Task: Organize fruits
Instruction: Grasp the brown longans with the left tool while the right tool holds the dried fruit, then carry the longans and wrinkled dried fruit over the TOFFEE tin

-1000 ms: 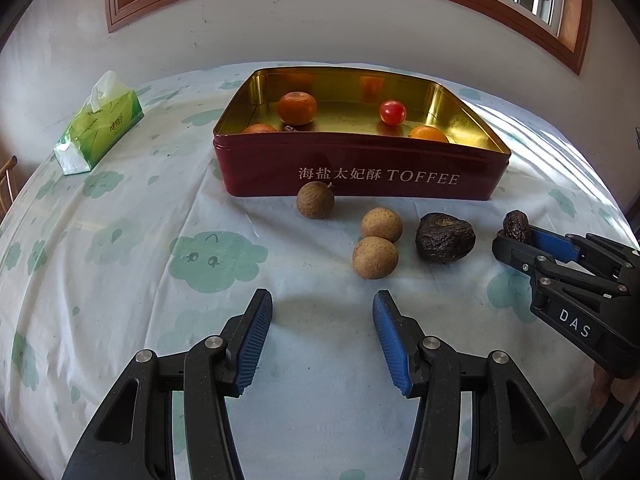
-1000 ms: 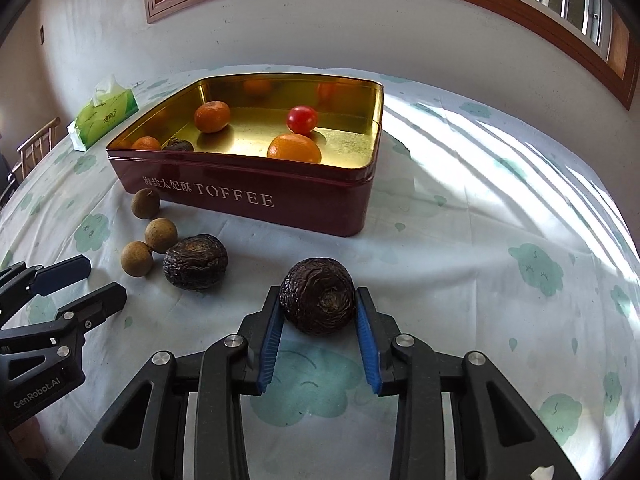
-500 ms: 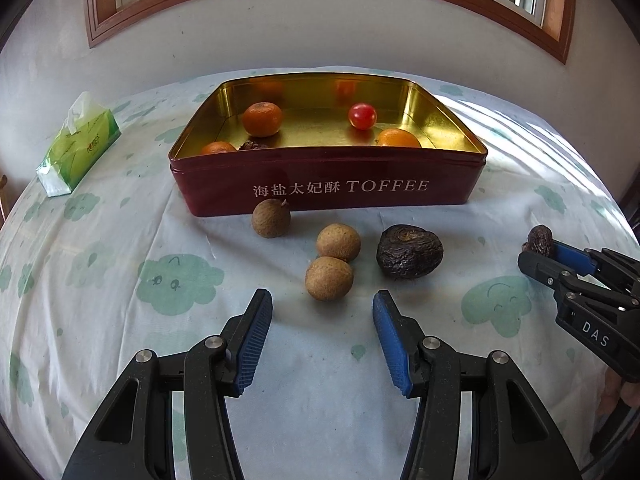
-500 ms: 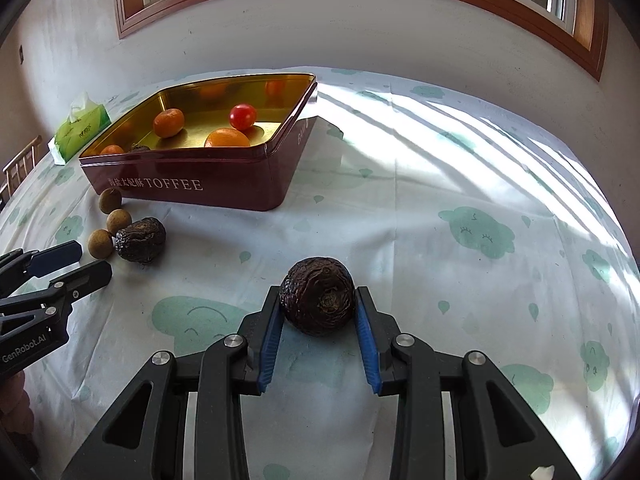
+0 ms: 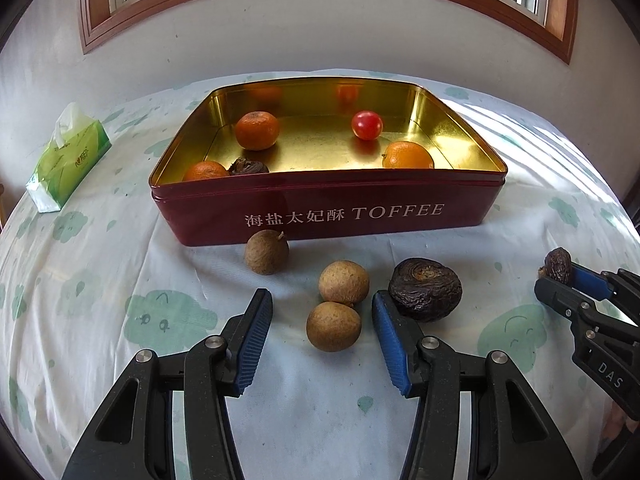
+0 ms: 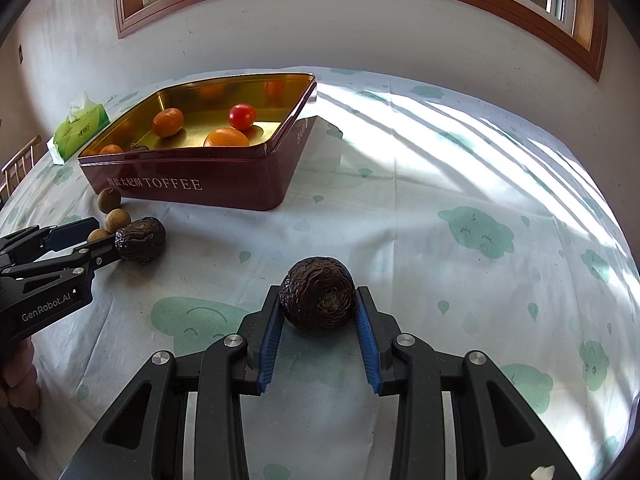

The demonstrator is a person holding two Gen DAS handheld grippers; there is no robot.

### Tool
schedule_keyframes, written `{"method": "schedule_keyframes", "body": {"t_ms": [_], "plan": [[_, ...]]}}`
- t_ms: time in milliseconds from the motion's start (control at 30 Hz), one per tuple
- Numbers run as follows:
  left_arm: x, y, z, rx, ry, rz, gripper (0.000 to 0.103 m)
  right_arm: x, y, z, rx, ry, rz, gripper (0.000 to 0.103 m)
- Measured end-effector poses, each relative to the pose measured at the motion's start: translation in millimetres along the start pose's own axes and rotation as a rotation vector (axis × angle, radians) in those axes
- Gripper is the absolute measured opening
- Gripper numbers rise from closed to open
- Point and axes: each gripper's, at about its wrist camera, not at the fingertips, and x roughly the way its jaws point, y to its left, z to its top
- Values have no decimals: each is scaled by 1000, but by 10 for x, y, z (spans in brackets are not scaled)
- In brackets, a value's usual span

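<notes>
left hand-held gripper (image 5: 322,330) open, nearest longan (image 5: 334,326) between its fingers.
right hand-held gripper (image 6: 317,320) grips a dark wrinkled fruit (image 6: 317,294); toffee tin (image 6: 208,186) lies upper left.

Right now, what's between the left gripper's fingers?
In the left wrist view, the left gripper is open around two brown longans, still on the cloth.

Left gripper (image 5: 322,332) fingers spread wide, right gripper (image 6: 317,322) fingers closed in grip
</notes>
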Motion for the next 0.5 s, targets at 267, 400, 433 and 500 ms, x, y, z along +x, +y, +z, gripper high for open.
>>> {"method": "schedule_keyframes", "body": {"t_ms": [267, 400, 433, 500], "plan": [[-27, 5, -14, 1, -8, 2, 28, -1, -1, 2, 0, 0, 0, 32], [-45, 7, -42, -1, -9, 6, 25, -1, 1, 2, -1, 0, 0, 32], [-51, 11, -49, -3, -9, 7, 25, -1, 1, 3, -1, 0, -1, 32], [-64, 15, -66, -7, -9, 8, 25, 0, 0, 3, -1, 0, 0, 32]]}}
